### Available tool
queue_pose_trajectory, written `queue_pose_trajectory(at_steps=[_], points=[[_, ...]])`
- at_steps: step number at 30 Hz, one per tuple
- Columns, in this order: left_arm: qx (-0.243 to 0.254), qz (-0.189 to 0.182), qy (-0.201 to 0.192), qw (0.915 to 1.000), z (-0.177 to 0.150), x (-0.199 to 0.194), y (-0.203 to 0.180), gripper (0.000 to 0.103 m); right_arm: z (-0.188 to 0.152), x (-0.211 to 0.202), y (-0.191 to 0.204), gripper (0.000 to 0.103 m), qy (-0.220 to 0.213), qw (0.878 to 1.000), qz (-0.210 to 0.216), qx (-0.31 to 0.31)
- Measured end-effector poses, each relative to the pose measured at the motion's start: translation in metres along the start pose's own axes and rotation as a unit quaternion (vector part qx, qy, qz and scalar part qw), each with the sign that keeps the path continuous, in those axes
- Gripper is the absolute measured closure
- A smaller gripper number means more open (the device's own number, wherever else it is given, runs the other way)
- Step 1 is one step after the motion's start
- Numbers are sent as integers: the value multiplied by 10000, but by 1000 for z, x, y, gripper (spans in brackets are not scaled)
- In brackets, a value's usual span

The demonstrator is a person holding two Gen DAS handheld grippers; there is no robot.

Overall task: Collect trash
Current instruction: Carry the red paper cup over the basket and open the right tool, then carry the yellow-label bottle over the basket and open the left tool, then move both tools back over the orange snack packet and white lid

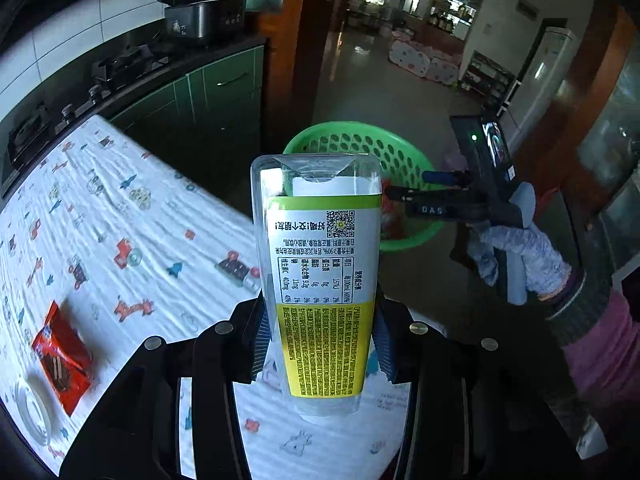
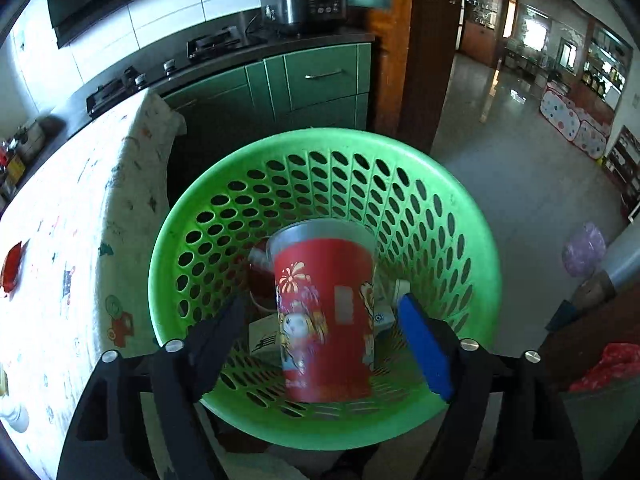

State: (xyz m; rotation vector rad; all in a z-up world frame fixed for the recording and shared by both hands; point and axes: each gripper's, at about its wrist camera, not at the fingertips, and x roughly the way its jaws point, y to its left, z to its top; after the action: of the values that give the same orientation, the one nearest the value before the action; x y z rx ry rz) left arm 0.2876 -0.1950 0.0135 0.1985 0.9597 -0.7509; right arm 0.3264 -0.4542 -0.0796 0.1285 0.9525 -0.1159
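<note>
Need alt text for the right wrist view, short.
A red printed paper cup sits between the open fingers of the right gripper, untouched by either, over a green perforated basket that already holds other trash. A table with a patterned cloth stands to the left, with green kitchen cabinets behind.
</note>
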Motion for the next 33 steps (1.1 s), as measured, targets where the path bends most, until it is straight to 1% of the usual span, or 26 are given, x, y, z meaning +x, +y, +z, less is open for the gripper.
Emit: queue_pose_trajectory(at_steps=[3,5,6,7,10,15,21,28,29,31,32,33], points=[[27,-138,-15,9999,20,18,-9,60,-1,-6,-4,26,-76,10000,6,-7],[26,-198,3,9998,33,30,-14,60,-5,-16,-5,21,-153,9998,-8,-109],[15,-239,22,9997,40,37,-16,60,-8,-21,-5,21,-206,9997,-49,-145],[4,-237,36,9997,46,45,-19,60,-10,-27,-6,20,-286,9993,-128,-197],[-8,-229,60,9997,65,64,-24,60,-16,-40,-11,19,-433,9986,-160,-252],[-134,-332,127,9993,87,96,-29,60,-25,-52,-23,18,-549,9983,-105,-183],[-203,-264,398,9987,98,139,-34,60,-35,-56,-35,18,-586,9982,-50,-102],[-328,-222,605,9974,100,161,-32,59,-40,-56,-43,18,-571,9984,-1,-42],[-333,-202,593,9975,100,162,-32,58,-41,-56,-43,18,-569,9984,-1,-30],[-334,-286,555,9975,99,160,-32,49,-42,-55,-43,18,-553,9985,24,-27],[-340,-297,526,9976,99,159,-33,39,-43,-55,-42,18,-549,9985,19,-32],[-327,-290,466,9980,99,156,-33,35,-43,-55,-41,18,-548,9985,9,-38]])
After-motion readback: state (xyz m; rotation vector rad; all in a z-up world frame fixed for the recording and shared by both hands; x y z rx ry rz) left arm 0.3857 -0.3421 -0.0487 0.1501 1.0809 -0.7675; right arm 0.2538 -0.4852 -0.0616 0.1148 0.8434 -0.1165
